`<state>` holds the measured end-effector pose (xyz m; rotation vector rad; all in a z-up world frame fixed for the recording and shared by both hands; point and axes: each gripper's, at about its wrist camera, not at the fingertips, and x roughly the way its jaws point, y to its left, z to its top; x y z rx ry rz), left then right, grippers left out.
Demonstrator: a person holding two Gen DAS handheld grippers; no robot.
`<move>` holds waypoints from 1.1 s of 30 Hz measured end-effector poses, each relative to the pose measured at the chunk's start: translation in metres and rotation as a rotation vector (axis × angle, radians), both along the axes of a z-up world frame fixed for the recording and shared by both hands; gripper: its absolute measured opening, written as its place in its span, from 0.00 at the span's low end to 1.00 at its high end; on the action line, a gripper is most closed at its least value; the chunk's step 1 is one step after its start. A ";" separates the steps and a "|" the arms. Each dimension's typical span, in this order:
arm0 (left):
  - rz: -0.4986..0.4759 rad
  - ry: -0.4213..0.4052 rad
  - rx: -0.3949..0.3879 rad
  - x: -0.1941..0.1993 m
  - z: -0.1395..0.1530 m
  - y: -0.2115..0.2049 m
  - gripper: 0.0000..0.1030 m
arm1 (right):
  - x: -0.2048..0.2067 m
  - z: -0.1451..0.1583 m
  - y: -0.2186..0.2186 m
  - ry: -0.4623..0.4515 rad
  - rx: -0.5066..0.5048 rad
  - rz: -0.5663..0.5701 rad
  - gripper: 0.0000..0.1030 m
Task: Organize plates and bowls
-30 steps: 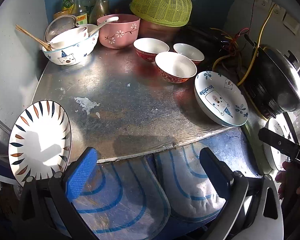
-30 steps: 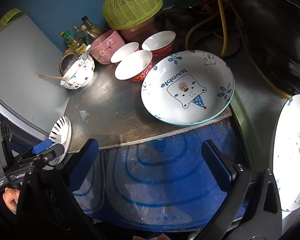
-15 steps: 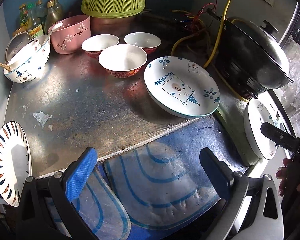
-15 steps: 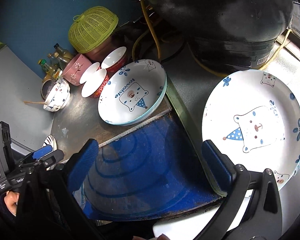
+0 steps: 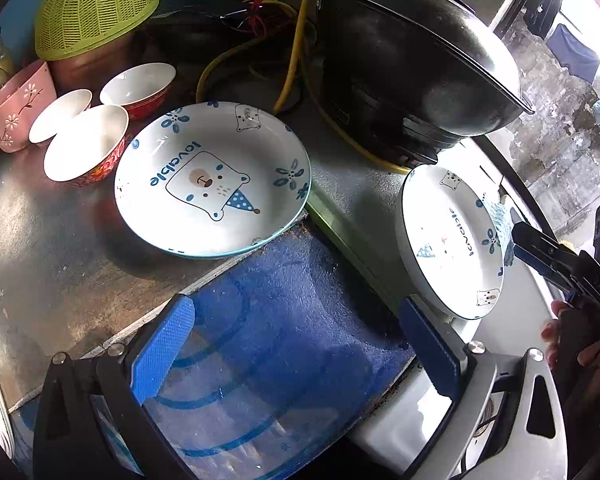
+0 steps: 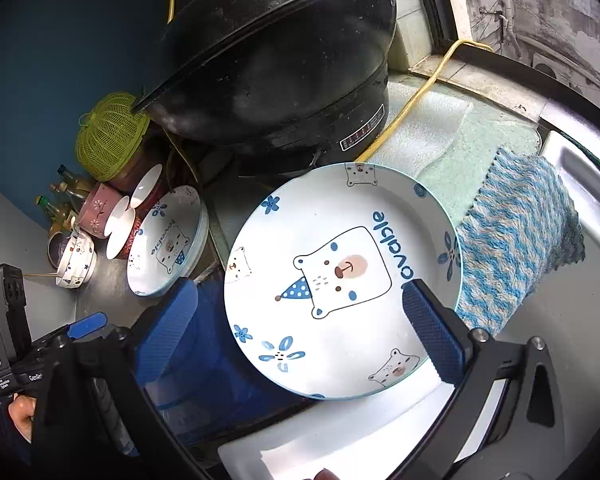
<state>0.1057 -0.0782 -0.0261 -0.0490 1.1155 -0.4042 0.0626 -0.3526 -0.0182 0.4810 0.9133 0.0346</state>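
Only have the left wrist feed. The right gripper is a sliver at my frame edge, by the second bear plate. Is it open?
Observer: Yes. The right gripper is open wide. The bear plate shows between its fingers and is not gripped.
Operator: Is anything crowding that plate on its far side?
Observer: A blue-and-white knitted cloth lies right against its rim.
Operator: What's left of the pink bowl? It's cut off for me.
Observer: A bear-print bowl with chopsticks sticking out of it.
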 end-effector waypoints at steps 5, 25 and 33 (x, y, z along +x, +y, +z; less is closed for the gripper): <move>-0.013 0.032 -0.045 0.013 -0.005 -0.023 1.00 | 0.002 -0.003 -0.032 -0.021 0.037 -0.040 1.00; -0.072 0.105 -0.089 0.041 -0.030 -0.101 0.41 | 0.030 -0.051 -0.089 0.026 0.184 0.002 0.39; -0.077 0.144 -0.082 0.045 -0.047 -0.120 0.28 | 0.026 -0.067 -0.090 0.062 0.190 0.030 0.22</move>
